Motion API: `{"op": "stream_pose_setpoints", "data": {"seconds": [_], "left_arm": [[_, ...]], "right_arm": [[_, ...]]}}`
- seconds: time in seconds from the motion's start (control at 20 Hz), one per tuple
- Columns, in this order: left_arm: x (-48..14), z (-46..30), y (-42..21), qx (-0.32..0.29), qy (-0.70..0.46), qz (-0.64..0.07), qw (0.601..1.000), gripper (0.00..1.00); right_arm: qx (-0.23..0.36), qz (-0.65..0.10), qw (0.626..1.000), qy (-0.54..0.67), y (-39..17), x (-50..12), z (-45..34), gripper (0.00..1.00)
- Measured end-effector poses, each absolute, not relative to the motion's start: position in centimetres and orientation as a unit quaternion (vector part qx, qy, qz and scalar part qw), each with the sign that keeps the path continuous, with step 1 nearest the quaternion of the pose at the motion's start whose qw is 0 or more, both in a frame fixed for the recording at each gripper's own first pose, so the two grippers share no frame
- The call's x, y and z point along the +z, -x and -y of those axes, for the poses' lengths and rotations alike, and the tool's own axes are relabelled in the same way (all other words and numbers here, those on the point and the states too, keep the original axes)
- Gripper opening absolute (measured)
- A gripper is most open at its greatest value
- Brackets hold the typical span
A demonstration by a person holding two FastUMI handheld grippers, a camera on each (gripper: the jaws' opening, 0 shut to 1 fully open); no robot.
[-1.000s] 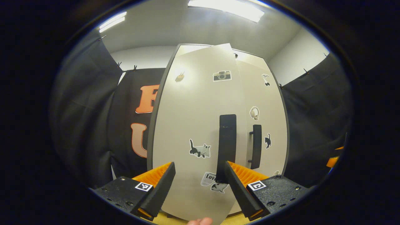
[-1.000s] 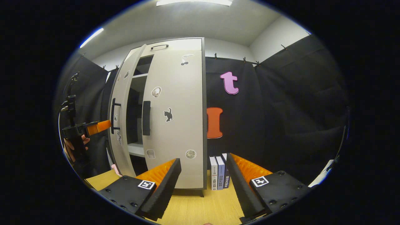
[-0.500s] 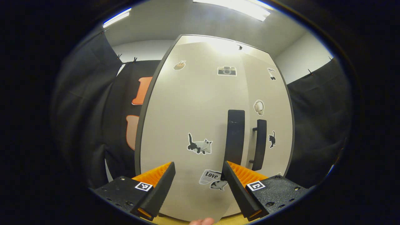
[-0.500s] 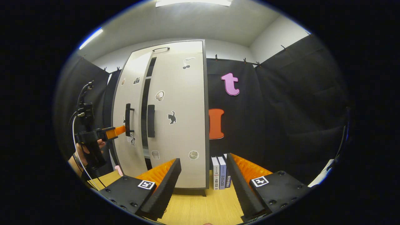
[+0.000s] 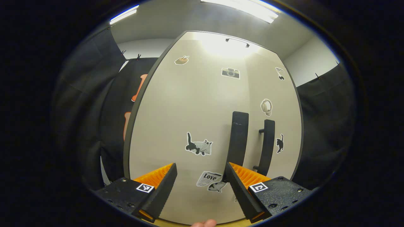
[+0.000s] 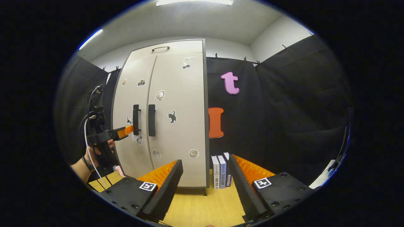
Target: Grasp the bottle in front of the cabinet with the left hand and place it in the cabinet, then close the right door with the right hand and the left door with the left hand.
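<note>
The pale cabinet (image 6: 176, 126) stands on the wooden table with both doors flush. In the left gripper view the left door (image 5: 189, 110), covered in stickers, is very close ahead. Its dark handle (image 5: 237, 138) stands beside the right door's handle (image 5: 267, 145). My left gripper (image 5: 200, 189) is open with nothing between its fingers, and its right finger lies near the foot of the left handle. In the right gripper view a hand holds the left gripper (image 6: 127, 130) against the left door beside its handle (image 6: 136, 115). My right gripper (image 6: 205, 186) is open, well back from the cabinet.
Three books (image 6: 221, 171) stand upright against the cabinet's right side. The wooden table (image 6: 202, 205) stretches between my right gripper and the cabinet. A small pink object (image 6: 119, 171) lies at the cabinet's lower left corner. Black cloth walls close in on both sides.
The left door has swung from ajar to fully shut, with my left gripper moving in against it. The dark gap between the doors is gone. My right gripper has hardly moved.
</note>
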State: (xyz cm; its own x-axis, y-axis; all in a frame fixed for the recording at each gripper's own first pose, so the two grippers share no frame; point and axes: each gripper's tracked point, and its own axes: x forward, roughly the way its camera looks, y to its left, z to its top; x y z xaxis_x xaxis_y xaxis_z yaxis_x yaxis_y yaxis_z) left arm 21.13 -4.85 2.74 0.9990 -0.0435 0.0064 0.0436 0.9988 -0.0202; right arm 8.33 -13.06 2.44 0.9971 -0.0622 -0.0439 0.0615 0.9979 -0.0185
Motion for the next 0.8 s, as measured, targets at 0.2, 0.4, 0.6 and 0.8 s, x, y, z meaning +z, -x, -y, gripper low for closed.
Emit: {"op": "stream_pose_setpoints", "data": {"seconds": [0.2,0.4,0.6,0.8], "left_arm": [[4.0,4.7,-19.6,-0.018,0.003,0.009,1.000,0.94],[4.4,4.6,-15.4,-0.018,0.009,0.000,1.000,0.94],[4.3,2.8,-11.3,0.019,0.011,0.003,1.000,0.94],[3.2,2.2,-8.0,0.038,0.026,-0.004,0.999,0.94]], "right_arm": [[-0.008,-0.024,1.000,-0.005,-8.4,2.3,11.7,0.96],[0.022,-0.019,1.000,-0.003,-8.5,2.5,10.3,0.96],[0.045,-0.015,0.999,0.004,-8.6,2.7,9.3,0.96],[0.068,-0.023,0.997,-0.012,-8.1,2.4,7.9,0.96]]}}
